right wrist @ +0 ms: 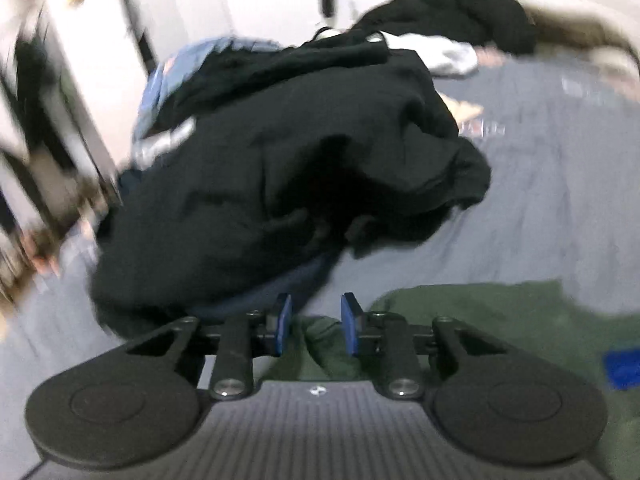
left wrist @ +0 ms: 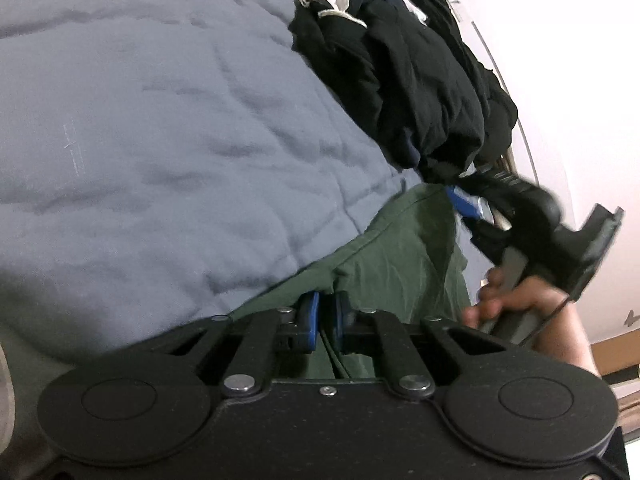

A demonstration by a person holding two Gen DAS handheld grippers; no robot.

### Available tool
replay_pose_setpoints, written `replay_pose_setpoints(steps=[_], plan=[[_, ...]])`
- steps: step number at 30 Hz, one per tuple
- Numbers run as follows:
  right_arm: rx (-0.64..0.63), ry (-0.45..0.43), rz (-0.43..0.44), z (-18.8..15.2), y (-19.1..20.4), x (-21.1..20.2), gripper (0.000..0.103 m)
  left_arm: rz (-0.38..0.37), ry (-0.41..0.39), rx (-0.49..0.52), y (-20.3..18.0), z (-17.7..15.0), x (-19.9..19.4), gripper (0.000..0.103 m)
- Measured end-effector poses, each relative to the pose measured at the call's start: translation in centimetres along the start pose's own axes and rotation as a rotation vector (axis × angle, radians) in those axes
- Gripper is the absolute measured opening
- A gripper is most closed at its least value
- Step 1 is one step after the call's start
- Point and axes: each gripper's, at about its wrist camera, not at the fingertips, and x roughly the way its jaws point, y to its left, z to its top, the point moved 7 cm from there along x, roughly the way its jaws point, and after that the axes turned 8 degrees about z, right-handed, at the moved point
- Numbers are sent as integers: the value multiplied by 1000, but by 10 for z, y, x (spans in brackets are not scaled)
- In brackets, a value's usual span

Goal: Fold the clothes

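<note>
The left gripper (left wrist: 325, 316) has its blue pads drawn close together on a fold of the green garment (left wrist: 400, 256), pinching the cloth at its near edge — the fabric rises between the pads and spreads away to the far right over the grey-blue comforter (left wrist: 160, 140). At the garment's far corner, in the left wrist view, the right gripper (left wrist: 466, 208) meets the cloth with the person's hand (left wrist: 508, 300) around its handle; whether that corner lies between its fingers is hard to say there.

In the right wrist view the right gripper (right wrist: 316, 324) stands with its pads spread apart, and a ridge of the green garment (right wrist: 500, 320) sits in the gap without being pressed — the rest of it lies to the near right. This view is blurred. Just beyond the fingers, to the far left, a pile of black clothes (right wrist: 300, 160) is heaped on the comforter (right wrist: 560, 200), with something white (right wrist: 452, 56) farther back.
</note>
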Motion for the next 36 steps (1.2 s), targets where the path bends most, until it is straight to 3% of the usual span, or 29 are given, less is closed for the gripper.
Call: replay_pose_setpoints(steps=[5, 11, 15, 20, 22, 26, 31, 36], plan=[[78, 15, -15, 24, -16, -20, 36, 22, -4, 15, -1, 0, -2, 9], [167, 200, -21, 10, -32, 1, 40, 77, -47, 156, -17, -1, -12, 10], [224, 242, -17, 0, -33, 19, 40, 101, -69, 248, -26, -6, -15, 10], [270, 188, 28, 4, -25, 29, 21, 121, -42, 271, -24, -13, -10, 10], [304, 132, 17, 8, -31, 30, 6, 127, -35, 272, -23, -15, -8, 10], [411, -78, 37, 16, -51, 19, 7, 129, -33, 275, -23, -16, -8, 10], [329, -66, 22, 21, -46, 5, 10, 130, -37, 265, -24, -14, -10, 10], [157, -9, 43, 20, -20, -23, 16, 109, -27, 245, -27, -14, -12, 12]])
